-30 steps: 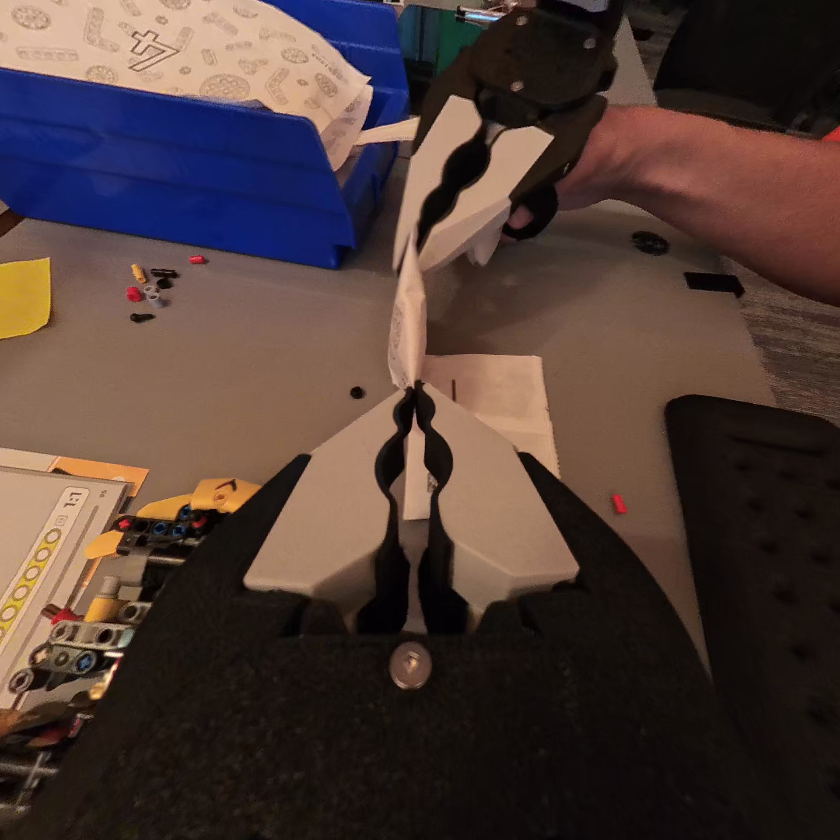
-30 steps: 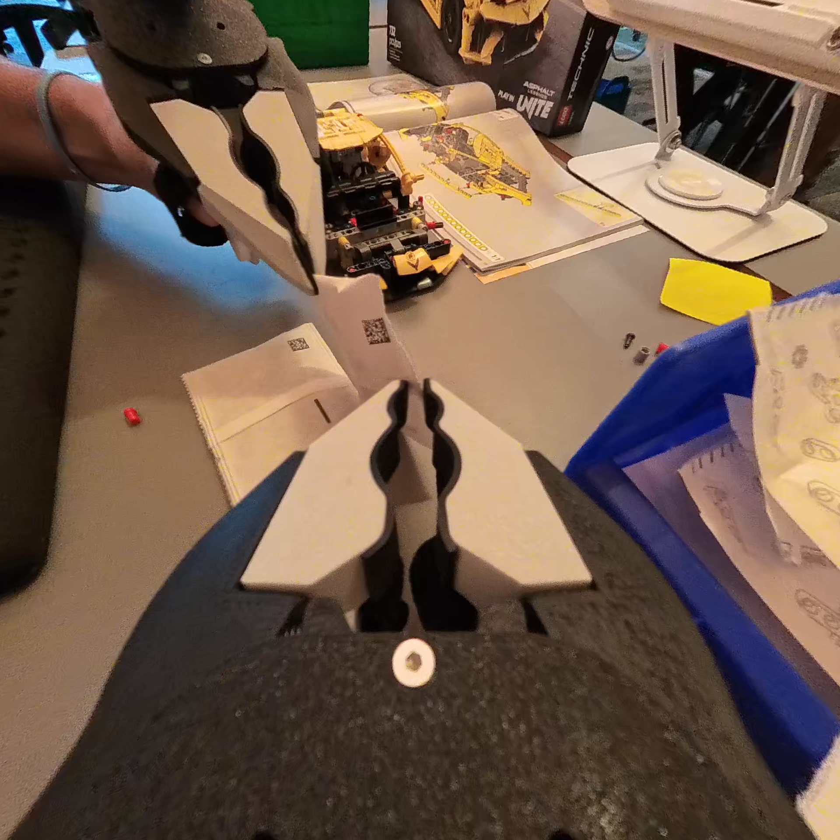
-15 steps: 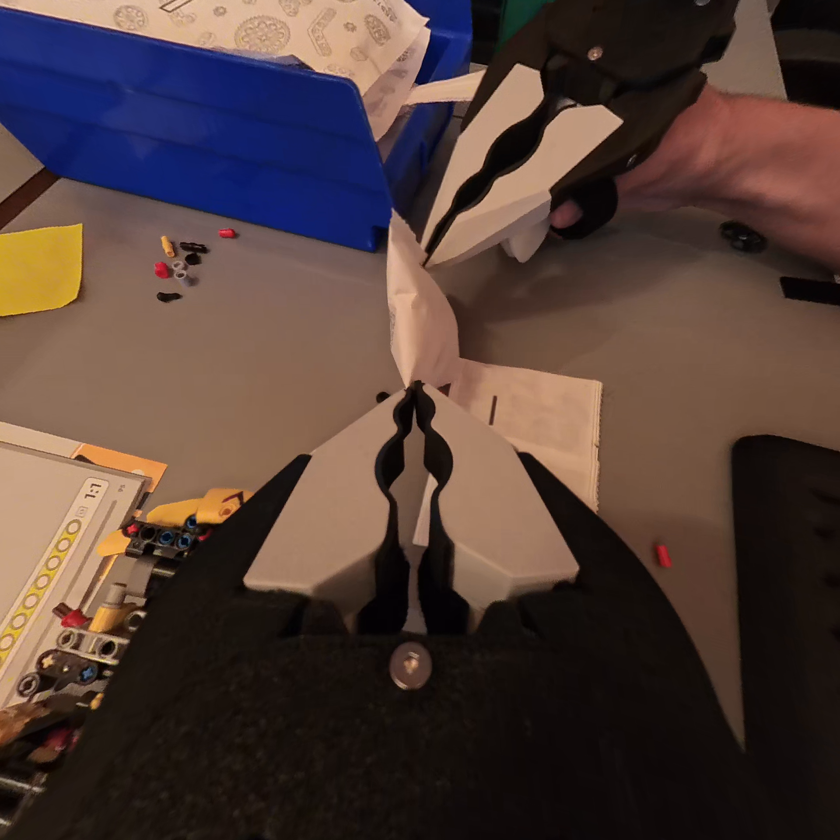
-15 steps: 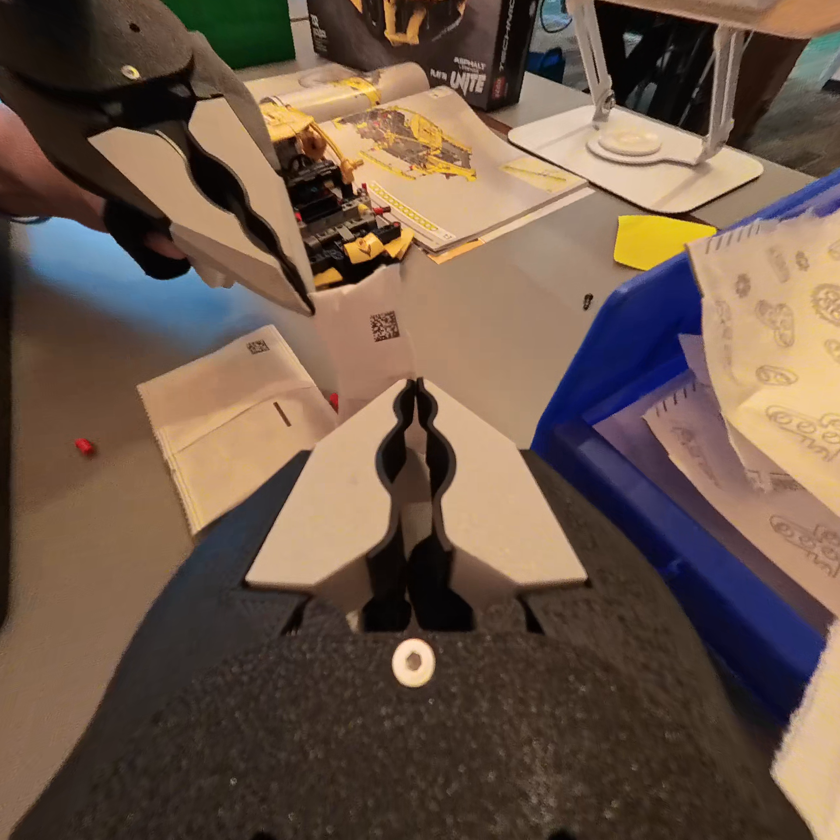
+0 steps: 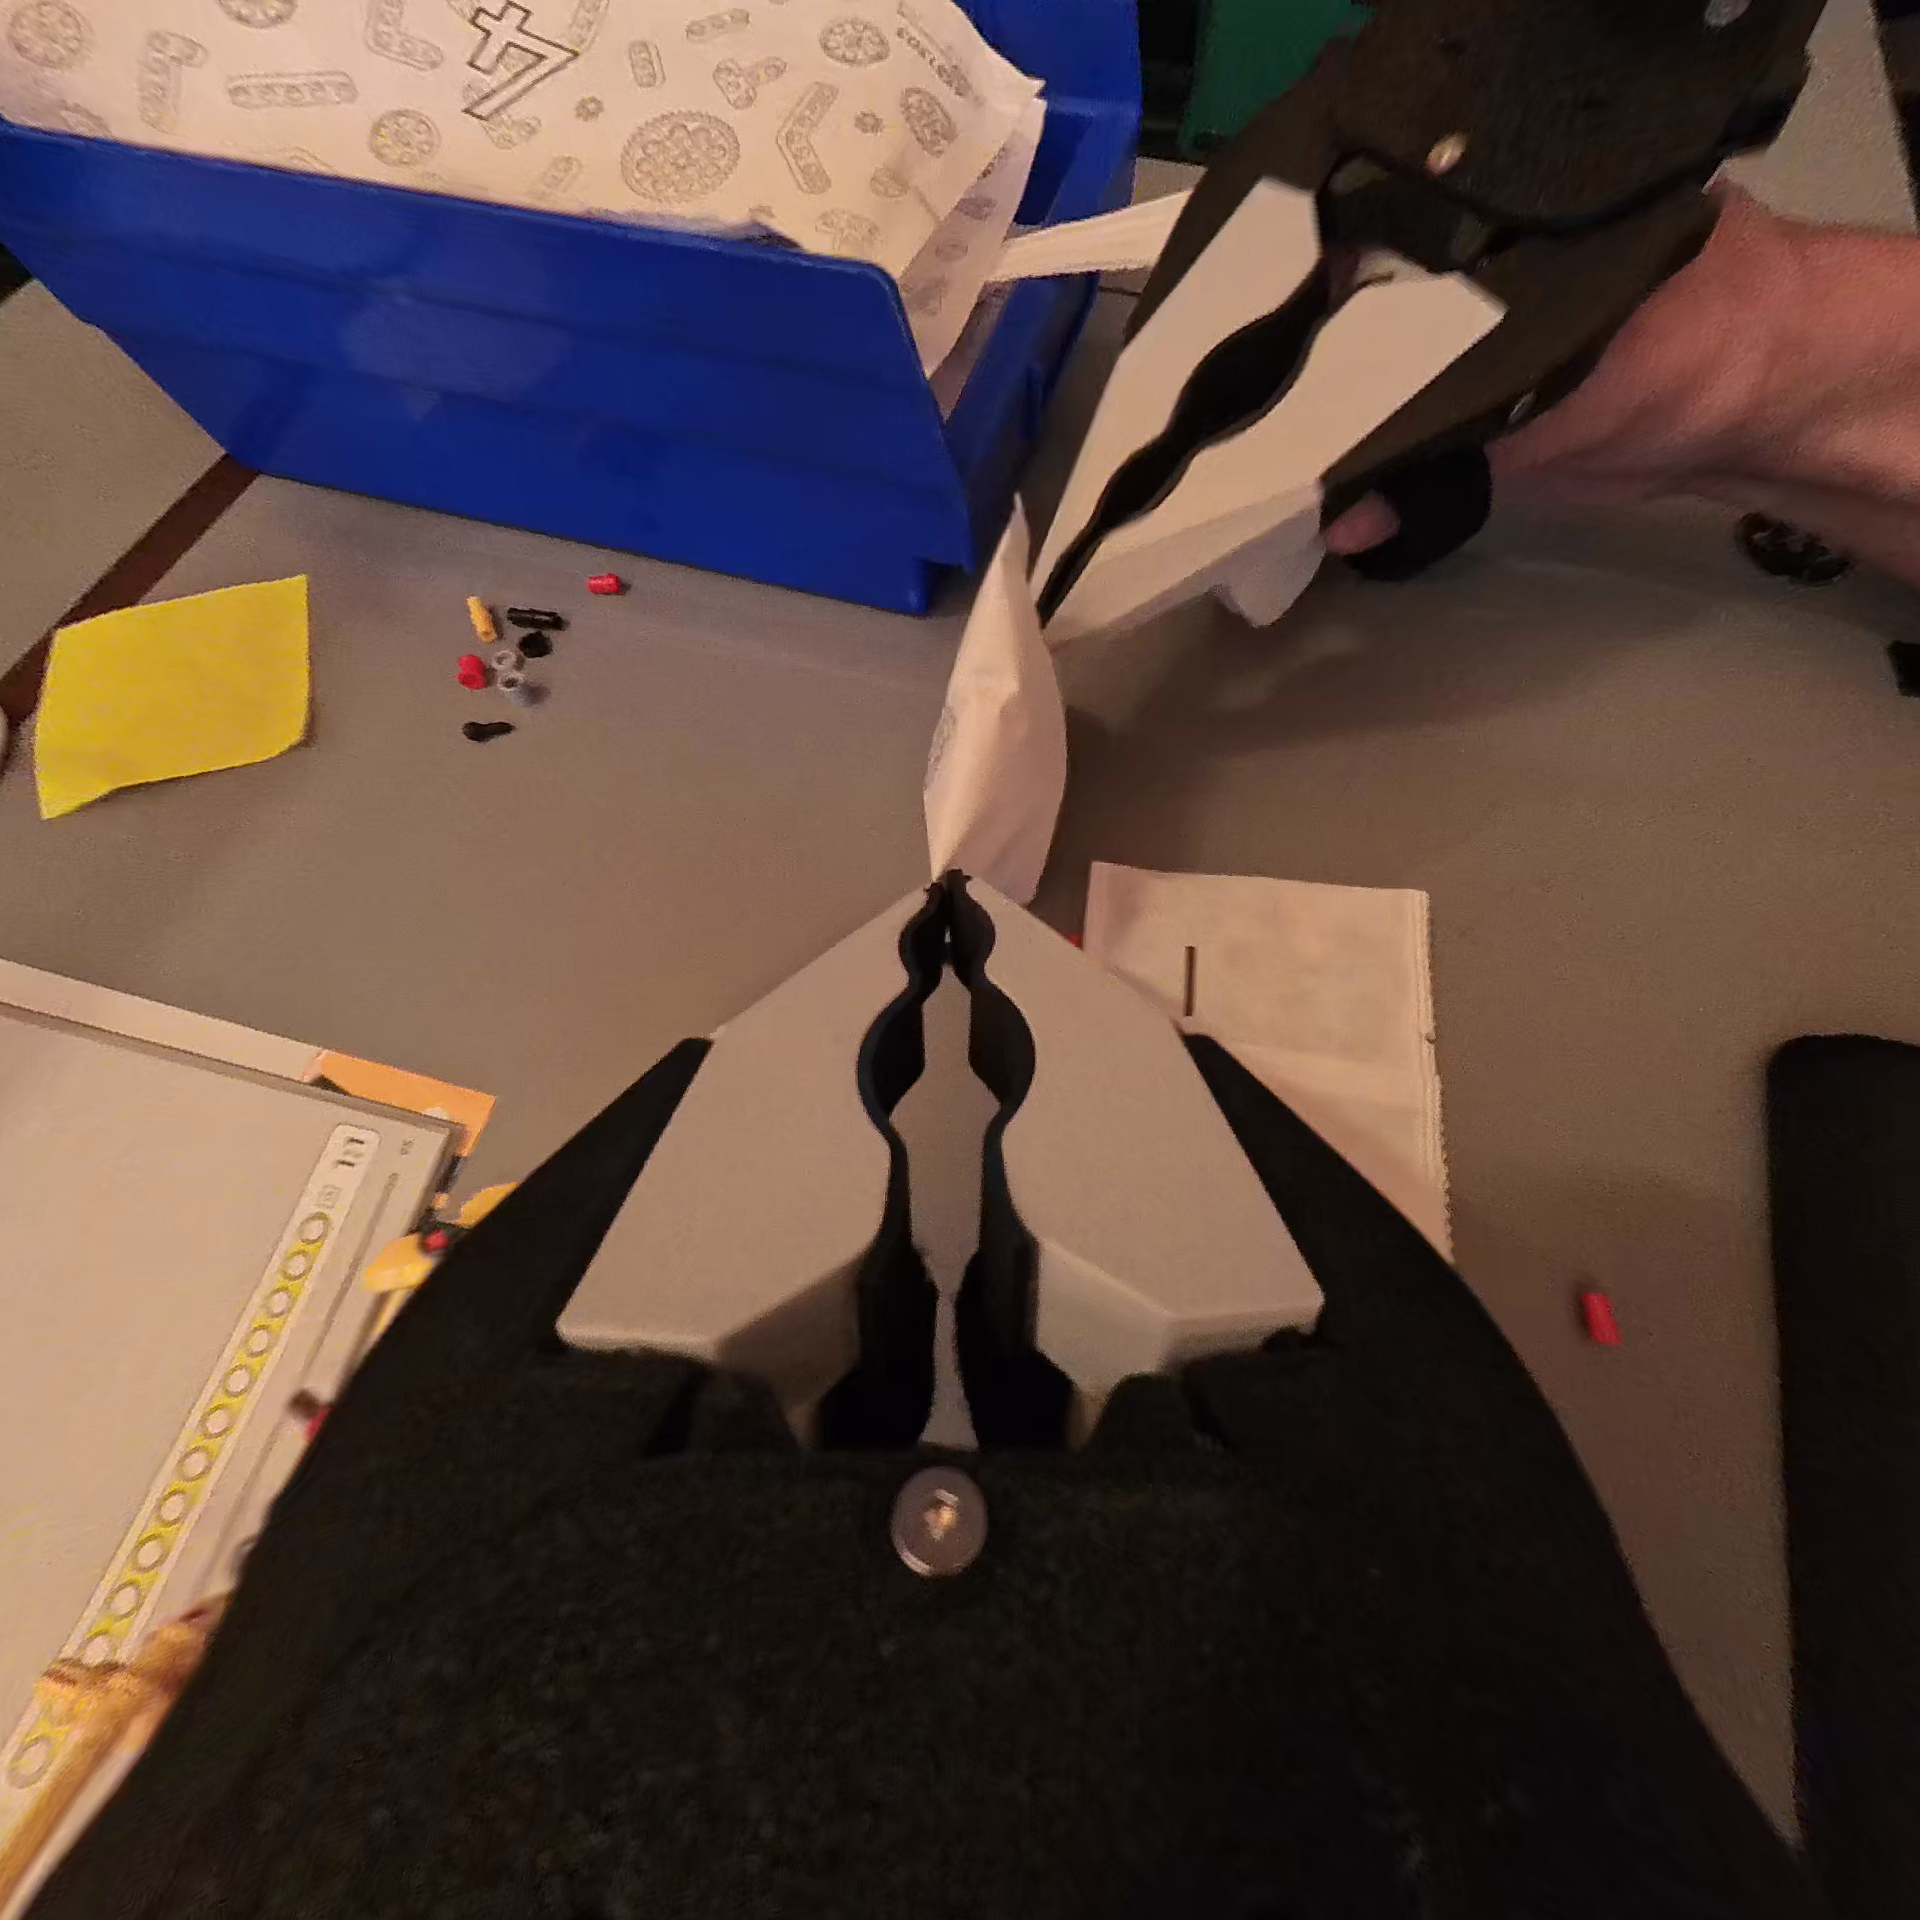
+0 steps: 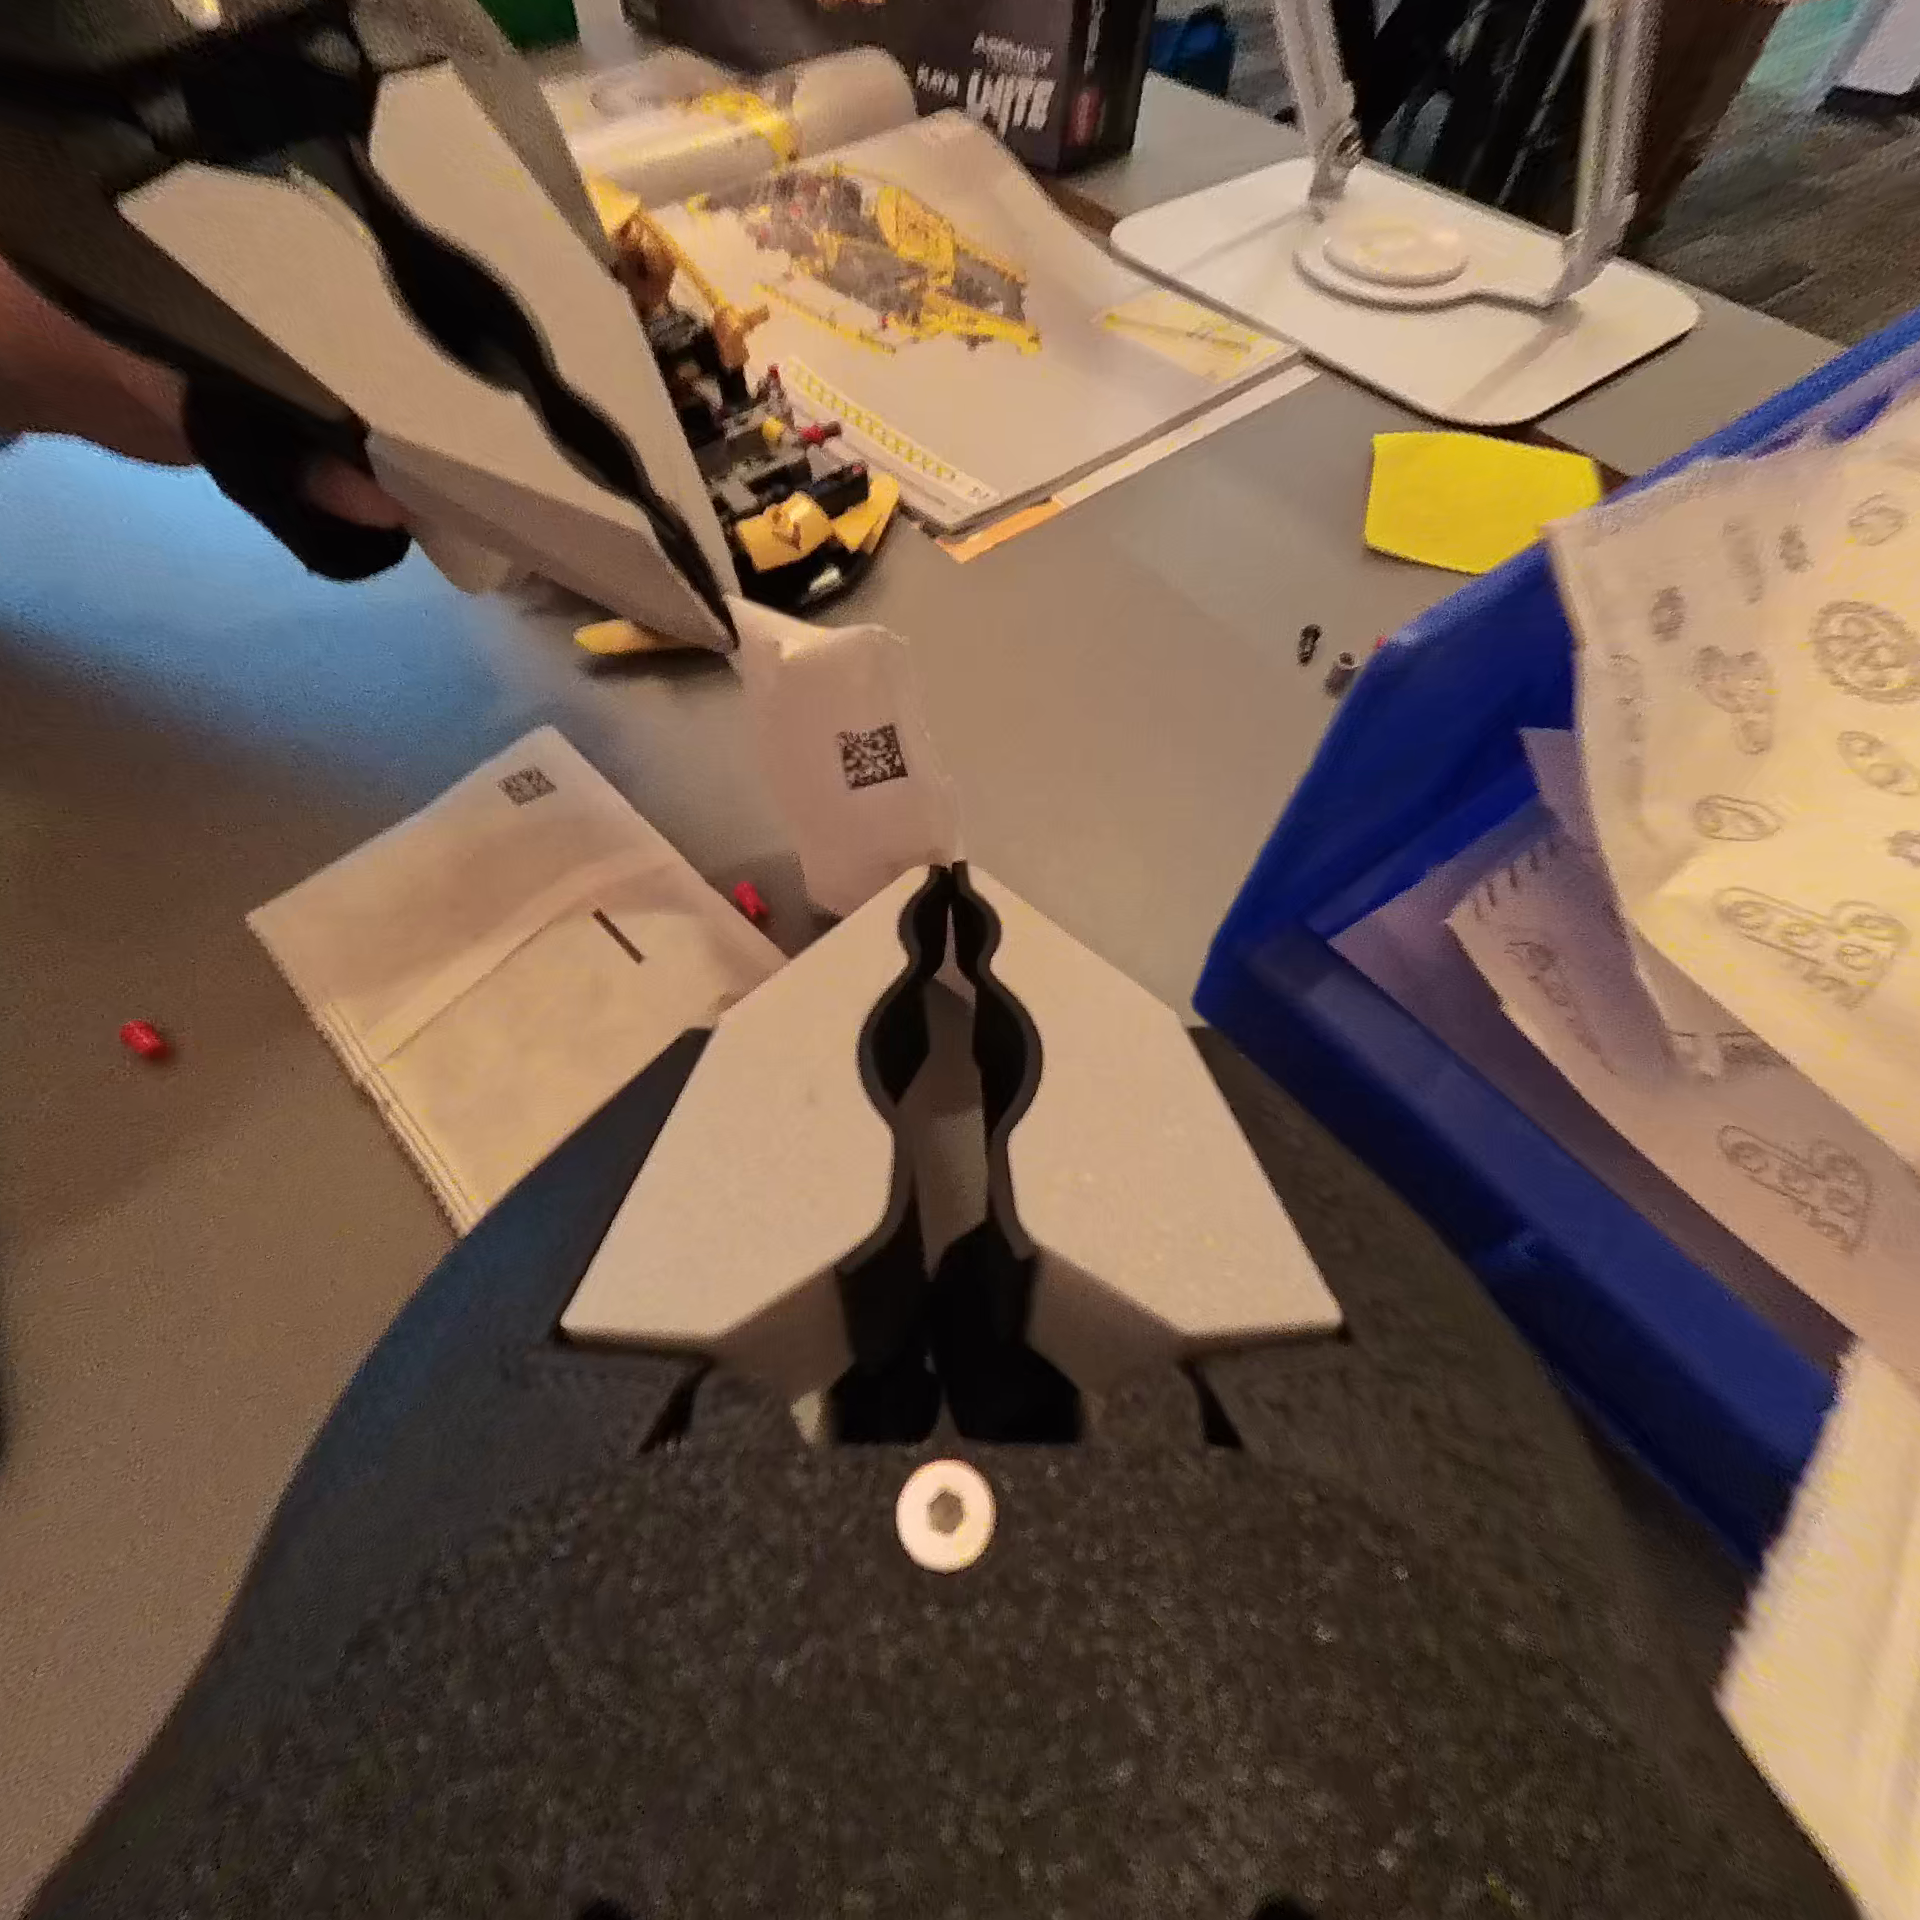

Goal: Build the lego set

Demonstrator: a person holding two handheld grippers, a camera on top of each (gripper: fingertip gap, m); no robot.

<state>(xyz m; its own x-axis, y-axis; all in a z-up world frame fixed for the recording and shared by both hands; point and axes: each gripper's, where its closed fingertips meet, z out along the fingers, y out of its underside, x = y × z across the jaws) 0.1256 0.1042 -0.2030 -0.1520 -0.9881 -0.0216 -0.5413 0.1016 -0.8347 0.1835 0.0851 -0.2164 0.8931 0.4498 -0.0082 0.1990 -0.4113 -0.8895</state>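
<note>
Both grippers are shut on one small white paper parts bag, held between them above the grey table; it also shows in the right wrist view. My left gripper pinches its near end. My right gripper pinches the other end and shows from outside in the left wrist view. The left gripper shows in the right wrist view. The partly built yellow and black lego model stands behind it, beside the open instruction booklet.
A blue bin holding printed paper bags stands at the back left. A second flat white bag lies on the table. Small loose parts, a yellow note, a red pin, a black pad and a white lamp base are around. The red pin sits 15 cm or so from the ends of my left fingers. Look for it in the right wrist view too.
Both grippers, still shut on the bag, have moved left toward the blue bin. The bag is twisted and bulges more between them. The flat bag now lies further right in the left view.
</note>
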